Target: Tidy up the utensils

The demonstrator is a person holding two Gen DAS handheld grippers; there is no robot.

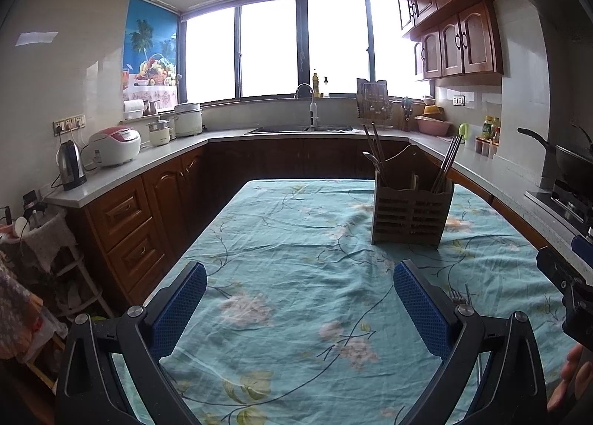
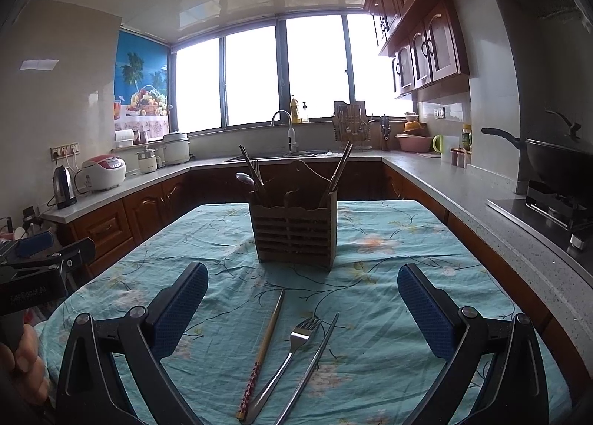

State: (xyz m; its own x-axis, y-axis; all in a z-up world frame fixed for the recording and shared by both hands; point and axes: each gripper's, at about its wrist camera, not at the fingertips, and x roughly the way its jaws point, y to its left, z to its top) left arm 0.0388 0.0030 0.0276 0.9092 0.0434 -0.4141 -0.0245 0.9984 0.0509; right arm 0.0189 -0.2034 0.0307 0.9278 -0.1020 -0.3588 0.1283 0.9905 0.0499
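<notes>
A brown slatted utensil holder (image 2: 295, 228) stands on the table with a spoon, a fork and chopsticks in it; it also shows in the left wrist view (image 1: 409, 215). In the right wrist view a wooden chopstick (image 2: 264, 347), a metal fork (image 2: 287, 358) and a metal chopstick (image 2: 313, 362) lie on the cloth between the fingers of my right gripper (image 2: 302, 304), which is open and empty above them. My left gripper (image 1: 300, 299) is open and empty over bare cloth, left of the holder. The fork's tines peek out beside its right finger (image 1: 422, 310).
The table has a teal flowered cloth (image 2: 389, 276). Counters run around it: kettle (image 1: 70, 165) and rice cooker (image 1: 115, 145) at left, sink (image 1: 300, 128) at the back, wok on a stove (image 2: 556, 165) at right. The other gripper shows at each view's edge.
</notes>
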